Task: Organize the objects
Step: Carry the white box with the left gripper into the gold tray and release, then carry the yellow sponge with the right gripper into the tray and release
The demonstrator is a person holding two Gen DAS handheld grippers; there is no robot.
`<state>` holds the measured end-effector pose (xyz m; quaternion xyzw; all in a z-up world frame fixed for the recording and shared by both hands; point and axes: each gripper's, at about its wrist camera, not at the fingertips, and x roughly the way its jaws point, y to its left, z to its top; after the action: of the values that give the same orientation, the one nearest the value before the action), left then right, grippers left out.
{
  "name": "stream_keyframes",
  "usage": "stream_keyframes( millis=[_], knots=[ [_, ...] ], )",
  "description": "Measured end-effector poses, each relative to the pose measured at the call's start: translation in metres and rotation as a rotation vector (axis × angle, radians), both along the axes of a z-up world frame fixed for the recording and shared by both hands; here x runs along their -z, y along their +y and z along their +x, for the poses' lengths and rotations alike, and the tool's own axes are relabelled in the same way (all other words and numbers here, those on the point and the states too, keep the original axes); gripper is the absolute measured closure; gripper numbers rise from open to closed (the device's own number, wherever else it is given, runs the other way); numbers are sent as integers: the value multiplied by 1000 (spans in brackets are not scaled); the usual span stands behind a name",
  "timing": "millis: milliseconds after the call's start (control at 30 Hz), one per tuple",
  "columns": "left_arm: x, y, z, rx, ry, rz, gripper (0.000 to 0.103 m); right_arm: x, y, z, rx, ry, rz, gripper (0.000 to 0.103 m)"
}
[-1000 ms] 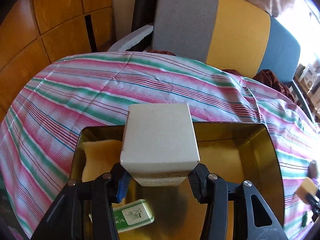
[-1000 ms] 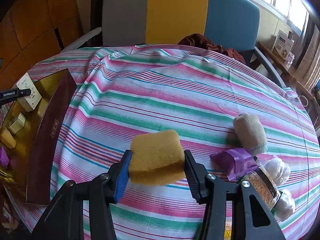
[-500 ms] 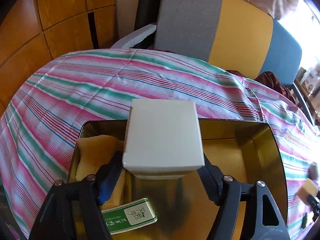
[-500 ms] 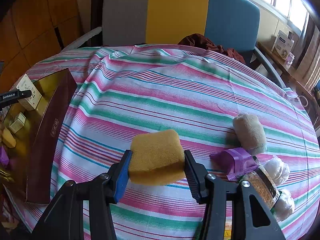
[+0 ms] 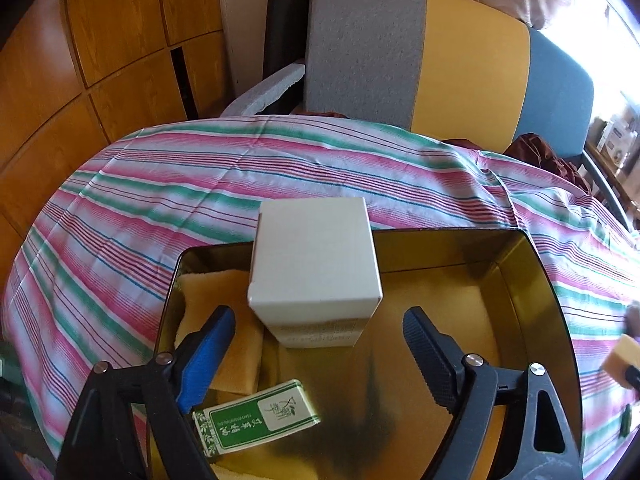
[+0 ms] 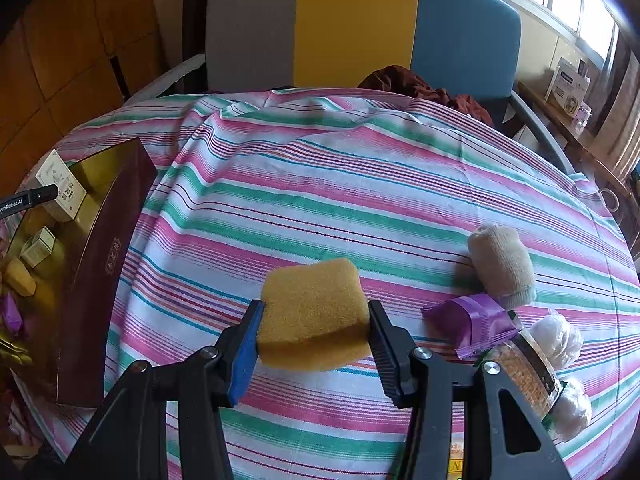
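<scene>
A round table is covered by a striped cloth (image 6: pixel 360 184) in pink, green and white. Behind it a chair (image 6: pixel 360 24) is seen, upholstered in grey, yellow and blue panels, with a dark red garment (image 6: pixel 424 88) lying on its seat. Wooden wall panels (image 5: pixel 100 60) are seen at the left. A white box (image 6: pixel 568 84) is set on a window-side shelf at the right.

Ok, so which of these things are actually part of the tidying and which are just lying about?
Part of the job:
- white box, released in the gold tin
- yellow sponge, held by the right gripper
- rolled sock, purple packet, jar, waiting on the cloth

Just lying about:
- chair
- brown cloth on its seat
</scene>
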<state>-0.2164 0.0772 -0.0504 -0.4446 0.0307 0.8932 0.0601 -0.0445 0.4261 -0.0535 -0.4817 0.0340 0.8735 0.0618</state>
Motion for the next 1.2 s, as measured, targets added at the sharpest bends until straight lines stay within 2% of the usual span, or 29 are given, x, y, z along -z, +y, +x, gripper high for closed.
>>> stream_keyframes(
  millis=[533,700,900,1067,1200],
  knots=[
    [-17,-9,38,20,27,-6,13,-3,0,1,9,22,12,52],
    [-31,-14,63,23,97,-32,13,-2,-2,0,1,21,17,52],
    [-53,-29,98,22,165,6,12,0,-5,-3,6,5,31,53],
    [-63,-41,121,35,198,18,11,-19,-11,0,31,31,-3,54],
    [-65,-51,133,36,199,29,11,-48,-40,-2,-11,85,-41,54]
  ],
)
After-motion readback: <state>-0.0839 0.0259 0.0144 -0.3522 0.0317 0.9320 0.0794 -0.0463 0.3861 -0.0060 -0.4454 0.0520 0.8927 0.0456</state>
